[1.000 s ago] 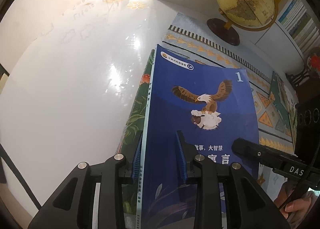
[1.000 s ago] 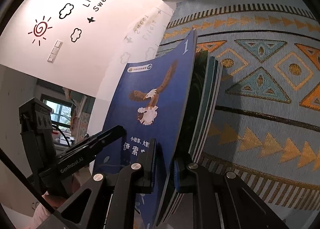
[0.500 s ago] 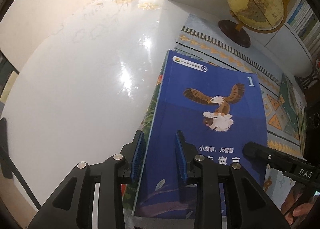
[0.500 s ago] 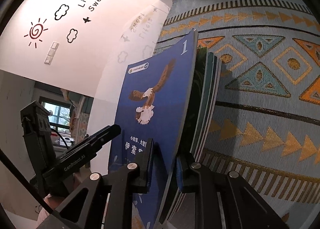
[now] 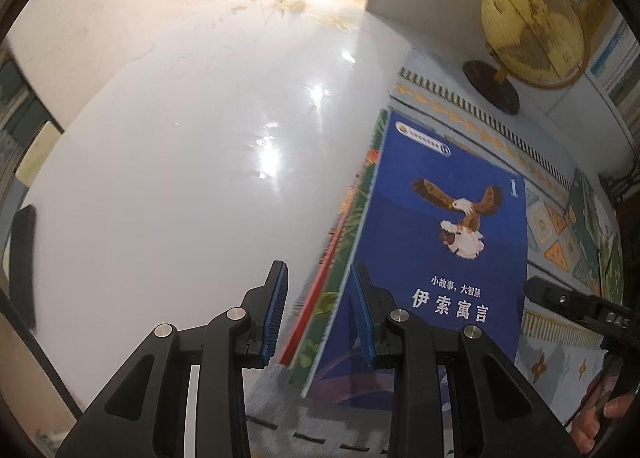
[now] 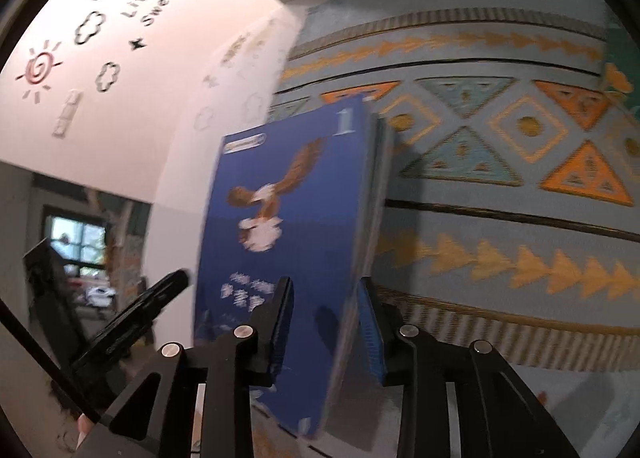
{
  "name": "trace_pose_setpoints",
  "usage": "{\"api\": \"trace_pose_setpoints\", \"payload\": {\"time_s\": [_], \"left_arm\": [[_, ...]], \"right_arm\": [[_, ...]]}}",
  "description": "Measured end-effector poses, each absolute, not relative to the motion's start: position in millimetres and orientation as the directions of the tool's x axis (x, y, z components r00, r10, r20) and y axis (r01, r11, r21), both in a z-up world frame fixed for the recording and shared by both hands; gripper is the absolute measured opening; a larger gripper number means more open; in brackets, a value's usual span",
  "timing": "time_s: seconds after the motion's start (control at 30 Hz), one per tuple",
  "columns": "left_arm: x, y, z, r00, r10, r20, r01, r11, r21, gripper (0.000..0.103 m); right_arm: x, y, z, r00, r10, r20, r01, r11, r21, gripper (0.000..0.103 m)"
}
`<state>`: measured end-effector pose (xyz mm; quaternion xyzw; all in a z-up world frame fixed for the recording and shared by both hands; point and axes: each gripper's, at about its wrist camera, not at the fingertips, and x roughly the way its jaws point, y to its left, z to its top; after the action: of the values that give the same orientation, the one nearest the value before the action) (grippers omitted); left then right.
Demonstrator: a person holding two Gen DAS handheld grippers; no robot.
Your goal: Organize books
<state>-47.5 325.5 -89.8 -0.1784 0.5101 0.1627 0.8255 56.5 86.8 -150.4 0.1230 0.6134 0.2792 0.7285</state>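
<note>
Books in a small stack, topped by a blue paperback with a brown eagle and a white "1" on its cover [image 5: 448,258], lie where the glossy white tabletop [image 5: 180,178] meets a pale blue woven mat with orange triangles [image 5: 440,102].

From the left, we see a dark flat slab [image 5: 24,266] at the table's edge. Next comes the left gripper [image 5: 318,314], its jaws a little apart around the stack's red and green edges. A strip of white table shows between the left blue pad [image 5: 276,310] and the red edge, so nothing is pinched. The other pad sits over the blue cover. Beyond the stack, a yellow globe on a dark round base [image 5: 532,30] stands on the mat, and a person's hand [image 5: 612,418] appears at lower right.

In the right wrist view, blurred, a white wall with sun and cloud decals [image 6: 96,22] fills the left. The right gripper [image 6: 324,326] straddles the stack's other edge. Its jaws have just been opening and stand spread, with the books between them and no pad pressing.
</note>
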Motion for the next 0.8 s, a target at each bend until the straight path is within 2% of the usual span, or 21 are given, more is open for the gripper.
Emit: {"api": "trace_pose_setpoints", "payload": {"time_s": [0.07, 0.17, 0.37, 0.5, 0.57, 0.63, 0.7, 0.8], "left_arm": [[-55.7, 328.0, -82.6, 0.450, 0.084, -0.889, -0.475, 0.865, -0.159, 0.028], [-63.1, 325.0, -72.5, 0.458, 0.098, -0.883, -0.498, 0.851, -0.164, 0.028], [-64.8, 303.0, -54.7, 0.471, 0.105, -0.876, -0.448, 0.884, -0.135, 0.028], [-68.2, 289.7, -35.0, 0.509, 0.077, -0.857, -0.415, 0.895, -0.166, 0.029], [-68.7, 277.4, -22.9, 0.531, 0.057, -0.845, -0.386, 0.905, -0.181, 0.029], [-69.5, 261.9, -11.7, 0.551, 0.045, -0.833, -0.350, 0.919, -0.182, 0.029], [-69.8, 243.2, -0.2, 0.565, 0.033, -0.825, -0.309, 0.935, -0.174, 0.030], [-68.2, 212.8, 17.1, 0.577, 0.021, -0.817, -0.253, 0.955, -0.154, 0.030]], "right_arm": [[57.9, 82.1, -153.8, 0.082, 0.529, -0.845, -0.213, 0.837, 0.504, 0.047], [56.5, 79.7, -158.0, 0.036, 0.596, -0.802, -0.195, 0.792, 0.579, 0.047], [42.9, 79.3, -150.0, -0.021, 0.721, -0.692, -0.217, 0.673, 0.707, 0.047], [27.3, 57.1, -109.4, 0.080, 0.753, -0.653, -0.376, 0.629, 0.680, 0.047], [15.9, 33.8, -81.9, 0.141, 0.787, -0.600, -0.445, 0.592, 0.672, 0.047], [9.6, 7.5, -59.9, 0.205, 0.815, -0.542, -0.463, 0.568, 0.680, 0.047], [1.3, -20.8, -40.0, 0.285, 0.828, -0.484, -0.457, 0.561, 0.690, 0.054], [-12.9, -63.2, -14.0, 0.399, 0.822, -0.407, -0.432, 0.559, 0.708, 0.055]]}}
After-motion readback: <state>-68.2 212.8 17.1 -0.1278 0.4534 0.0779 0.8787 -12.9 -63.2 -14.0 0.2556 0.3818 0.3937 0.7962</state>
